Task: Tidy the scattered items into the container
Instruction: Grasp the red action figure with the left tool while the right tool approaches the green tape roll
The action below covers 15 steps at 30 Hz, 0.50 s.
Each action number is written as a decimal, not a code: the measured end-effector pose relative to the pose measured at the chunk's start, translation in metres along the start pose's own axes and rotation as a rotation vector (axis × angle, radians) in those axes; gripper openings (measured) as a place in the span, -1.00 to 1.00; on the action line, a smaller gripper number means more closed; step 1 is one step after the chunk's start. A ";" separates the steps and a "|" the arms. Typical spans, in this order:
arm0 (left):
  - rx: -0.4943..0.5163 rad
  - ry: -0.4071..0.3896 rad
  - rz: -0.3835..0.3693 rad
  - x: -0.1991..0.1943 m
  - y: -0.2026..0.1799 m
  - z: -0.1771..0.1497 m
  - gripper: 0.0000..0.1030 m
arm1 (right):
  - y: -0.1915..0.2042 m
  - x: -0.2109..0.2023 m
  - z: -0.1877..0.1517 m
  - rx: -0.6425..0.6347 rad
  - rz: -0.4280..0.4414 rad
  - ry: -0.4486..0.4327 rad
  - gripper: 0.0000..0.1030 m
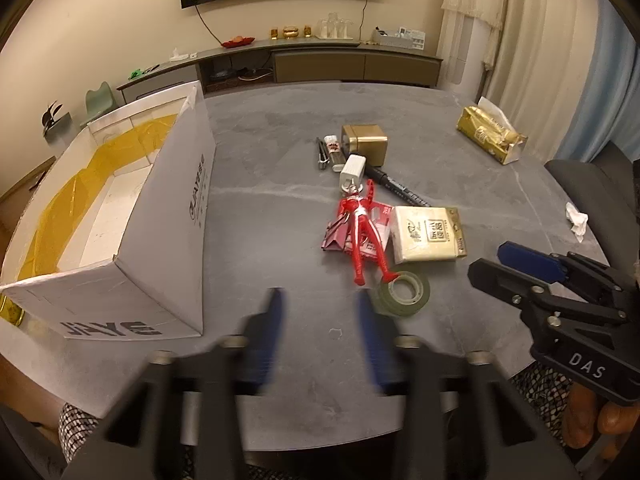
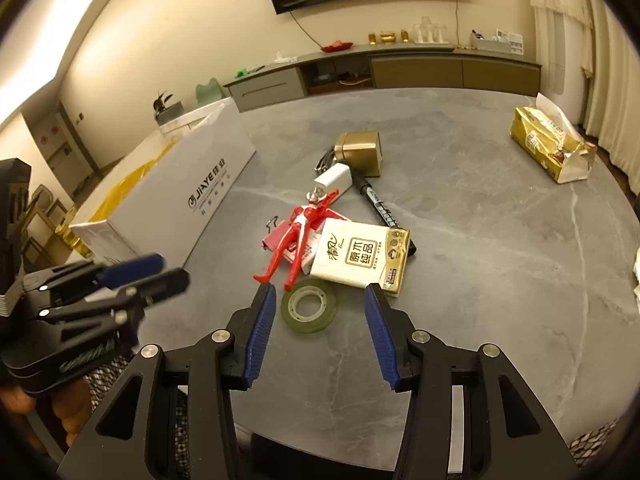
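Note:
A white cardboard box (image 1: 160,216) (image 2: 208,176) lined with yellow tape stands open on the left of the grey table. Scattered to its right are a red toy figure (image 1: 366,236) (image 2: 298,236), a tissue pack (image 1: 428,234) (image 2: 362,256), a clear tape roll (image 1: 404,292) (image 2: 309,306), a white charger (image 1: 353,172) (image 2: 332,180), a black marker (image 1: 400,188) (image 2: 378,208) and a gold tin (image 1: 364,144) (image 2: 358,152). My left gripper (image 1: 320,304) (image 2: 148,276) hovers open and empty between box and figure. My right gripper (image 2: 319,292) (image 1: 500,266) is open, with the tape roll just ahead between its fingers.
A gold tissue bag (image 1: 490,136) (image 2: 550,148) lies at the far right of the table, and a crumpled tissue (image 1: 576,220) sits near the right edge. A pink binder clip (image 2: 276,236) and a red packet (image 1: 340,236) lie under the figure. A dark chair (image 1: 580,176) stands right.

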<state>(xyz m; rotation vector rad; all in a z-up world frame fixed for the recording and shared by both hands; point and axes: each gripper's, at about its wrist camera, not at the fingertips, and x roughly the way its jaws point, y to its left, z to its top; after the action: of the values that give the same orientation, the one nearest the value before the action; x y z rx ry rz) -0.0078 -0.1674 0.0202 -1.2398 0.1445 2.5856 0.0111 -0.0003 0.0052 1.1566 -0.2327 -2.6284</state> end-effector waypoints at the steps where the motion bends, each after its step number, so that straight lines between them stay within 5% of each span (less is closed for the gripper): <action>1: 0.001 -0.005 -0.002 0.000 0.000 0.000 0.33 | -0.001 0.002 0.000 0.005 0.001 0.006 -0.01; 15: -0.021 0.005 -0.025 0.008 0.006 0.001 0.33 | -0.009 0.018 -0.007 0.037 -0.001 0.068 0.02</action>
<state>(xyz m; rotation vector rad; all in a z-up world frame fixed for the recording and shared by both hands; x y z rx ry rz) -0.0150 -0.1713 0.0146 -1.2468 0.1026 2.5695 0.0028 0.0029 -0.0144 1.2562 -0.2678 -2.5908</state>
